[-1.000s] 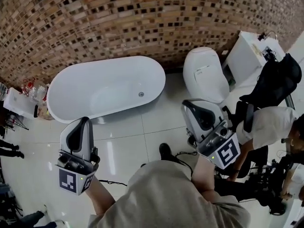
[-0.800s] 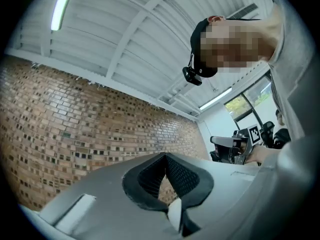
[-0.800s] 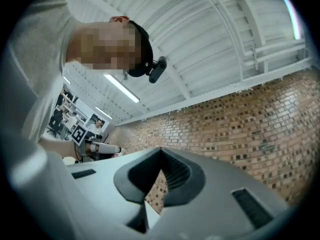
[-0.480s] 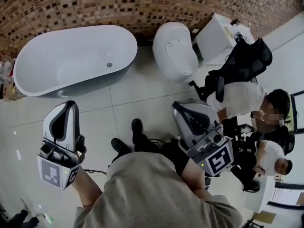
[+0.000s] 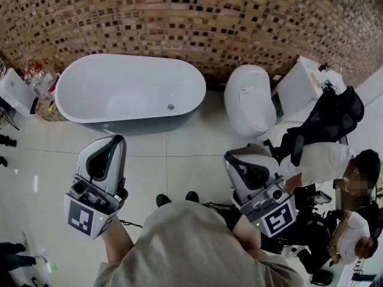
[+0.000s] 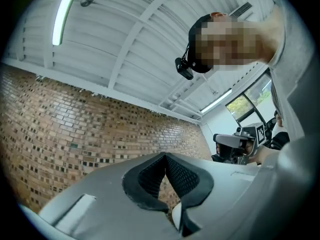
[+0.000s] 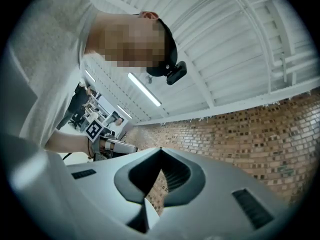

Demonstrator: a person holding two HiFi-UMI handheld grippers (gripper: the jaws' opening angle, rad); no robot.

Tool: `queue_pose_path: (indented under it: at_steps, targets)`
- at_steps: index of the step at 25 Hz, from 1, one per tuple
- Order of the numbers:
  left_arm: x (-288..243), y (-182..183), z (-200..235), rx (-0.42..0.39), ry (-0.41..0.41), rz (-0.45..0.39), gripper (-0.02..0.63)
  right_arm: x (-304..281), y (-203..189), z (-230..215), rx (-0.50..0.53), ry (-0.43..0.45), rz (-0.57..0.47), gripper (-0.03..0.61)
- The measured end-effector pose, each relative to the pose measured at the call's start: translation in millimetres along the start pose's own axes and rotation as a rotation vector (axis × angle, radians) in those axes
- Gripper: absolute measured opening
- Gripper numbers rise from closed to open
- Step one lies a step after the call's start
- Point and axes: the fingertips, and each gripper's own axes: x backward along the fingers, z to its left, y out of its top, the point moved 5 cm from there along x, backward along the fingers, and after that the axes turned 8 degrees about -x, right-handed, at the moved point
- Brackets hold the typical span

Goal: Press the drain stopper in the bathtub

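Head view, bathtub (image 5: 119, 82): set against the brick wall (image 5: 179, 17), across the floor from both tongs.
Head view, drain stopper (image 5: 171, 107): seen in the tub's bottom toward its right end, well apart from the left tongs (image 5: 115, 142) and right tongs (image 5: 239, 155), beyond and between them.
Left gripper view, tongs: pressed together at the tips, nothing clamped; wall and ceiling faced.
Right gripper view, tongs: pressed together, nothing clamped.

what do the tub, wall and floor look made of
Tub: smooth glossy white, likely acrylic or enamelled. Soft highlights show on its curved inside, but they do not tell which.
Wall: brick or brick-look tile, matt, with small brown, tan and dark blocks and pale joints.
Floor: large pale polished tiles, probably ceramic, with thin grout lines and light reflections.
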Motion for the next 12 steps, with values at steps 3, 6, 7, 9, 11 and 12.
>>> queue_pose_path:
  at_steps: [3, 6, 7, 9, 11, 12]
  targets:
    - [-11.3, 11.0, -6.8, -0.029, -0.020, -0.002, 0.009, 6.7, 5.6, -13.0, -0.040, -0.013, -0.056, 0.014]
    - [-24.2, 15.1, -18.4, -0.036, -0.051, -0.007, 0.008, 20.1, 10.2, -21.5, -0.046, -0.046, -0.072, 0.014]
    - [-29.0, 16.1, -23.1, -0.034, -0.059, -0.010, 0.009, 25.8, 12.9, -24.5, -0.046, -0.053, -0.077, 0.014]
    - [-37.4, 16.3, -33.4, -0.031, -0.078, -0.010, 0.009, 36.8, 17.1, -30.9, -0.053, -0.063, -0.090, 0.014]
    - [-44.2, 14.7, -43.0, -0.033, -0.097, 0.001, 0.009, 45.9, 18.7, -38.2, -0.067, -0.075, -0.105, 0.014]
    - [-46.6, 14.0, -46.9, -0.034, -0.103, 0.006, 0.009, 49.5, 18.6, -41.2, -0.074, -0.081, -0.108, 0.014]
